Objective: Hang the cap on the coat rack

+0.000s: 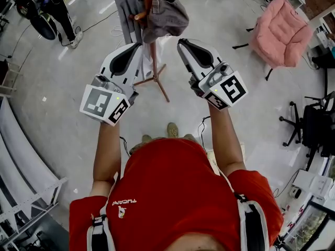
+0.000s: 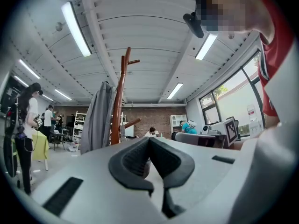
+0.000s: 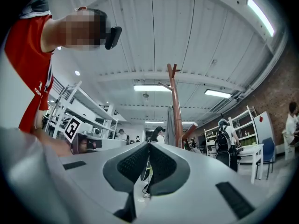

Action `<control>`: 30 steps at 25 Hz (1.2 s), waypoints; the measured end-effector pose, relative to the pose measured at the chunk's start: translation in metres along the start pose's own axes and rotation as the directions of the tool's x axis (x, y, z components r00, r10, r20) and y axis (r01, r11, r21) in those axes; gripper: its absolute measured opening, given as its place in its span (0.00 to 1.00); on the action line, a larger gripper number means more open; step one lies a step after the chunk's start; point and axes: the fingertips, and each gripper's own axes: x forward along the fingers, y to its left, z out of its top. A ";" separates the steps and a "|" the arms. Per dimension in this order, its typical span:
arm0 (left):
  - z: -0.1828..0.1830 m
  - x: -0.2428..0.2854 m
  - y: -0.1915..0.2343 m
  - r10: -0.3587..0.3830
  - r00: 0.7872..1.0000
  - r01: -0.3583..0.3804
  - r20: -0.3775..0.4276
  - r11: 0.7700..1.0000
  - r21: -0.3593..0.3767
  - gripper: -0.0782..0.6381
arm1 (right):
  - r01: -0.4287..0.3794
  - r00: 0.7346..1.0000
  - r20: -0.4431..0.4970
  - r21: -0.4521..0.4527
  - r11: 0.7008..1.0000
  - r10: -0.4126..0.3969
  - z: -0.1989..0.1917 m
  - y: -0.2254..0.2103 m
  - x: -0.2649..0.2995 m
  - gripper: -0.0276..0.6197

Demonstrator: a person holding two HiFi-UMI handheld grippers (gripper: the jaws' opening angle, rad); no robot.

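Hand-held grippers, my left (image 1: 138, 46) and right (image 1: 181, 42), were both shut, empty. Cap (image 1: 166, 15) hung on rack (image 1: 154, 67) just ahead, between them, neither clearly nearer.

The head view looks steeply down onto the floor (image 1: 52, 77). Both gripper views face outward and upward, near the coat rack (image 2: 119, 101), which all three views share.
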 end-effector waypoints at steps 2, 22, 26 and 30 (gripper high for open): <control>-0.001 -0.006 0.000 0.001 1.000 -0.001 0.003 1.000 -0.002 0.12 | -0.001 1.000 0.008 0.010 1.000 0.001 -0.001 0.009 0.004 0.09; 0.002 -0.021 0.003 0.019 0.999 -0.018 0.029 1.000 -0.023 0.12 | 0.021 0.999 0.026 0.042 0.999 -0.023 -0.002 0.024 0.005 0.08; 0.000 -0.021 0.003 0.018 0.999 -0.018 0.026 1.000 -0.023 0.12 | 0.026 0.999 0.024 0.047 0.999 -0.027 -0.005 0.023 0.003 0.08; -0.002 -0.022 0.002 0.019 1.000 -0.019 0.024 1.000 -0.023 0.12 | 0.029 0.999 0.024 0.050 0.998 -0.031 -0.007 0.022 0.000 0.08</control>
